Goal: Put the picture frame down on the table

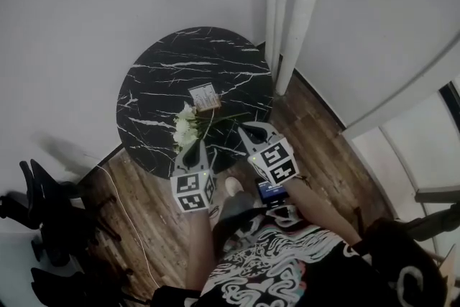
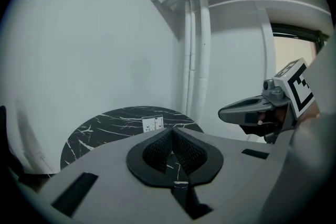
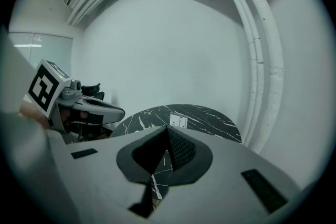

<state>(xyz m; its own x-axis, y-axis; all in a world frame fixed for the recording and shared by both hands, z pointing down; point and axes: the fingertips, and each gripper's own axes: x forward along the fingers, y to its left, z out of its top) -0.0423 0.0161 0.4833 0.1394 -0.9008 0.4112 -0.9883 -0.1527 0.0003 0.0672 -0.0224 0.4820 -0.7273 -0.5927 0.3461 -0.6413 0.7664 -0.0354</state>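
Observation:
A small picture frame [image 1: 205, 97] stands near the middle of the round black marble table [image 1: 165, 61]; nothing holds it. It shows as a small white rectangle in the left gripper view [image 2: 153, 124] and in the right gripper view [image 3: 178, 121]. My left gripper [image 1: 192, 149] is over the table's near edge, shut and empty, with its jaws [image 2: 171, 132] together. Beside it my right gripper [image 1: 248, 130] is also shut and empty, and its jaws [image 3: 167, 129] meet. Each gripper sees the other: the right gripper [image 2: 247, 111] and the left gripper [image 3: 100, 107].
White flowers [image 1: 185, 128] lie on the table's near side, just ahead of the left gripper. White pipes [image 1: 287, 18] run up the wall behind the table on the right. Black chair bases [image 1: 43, 205] and a thin cable [image 1: 133, 219] are on the wooden floor at left.

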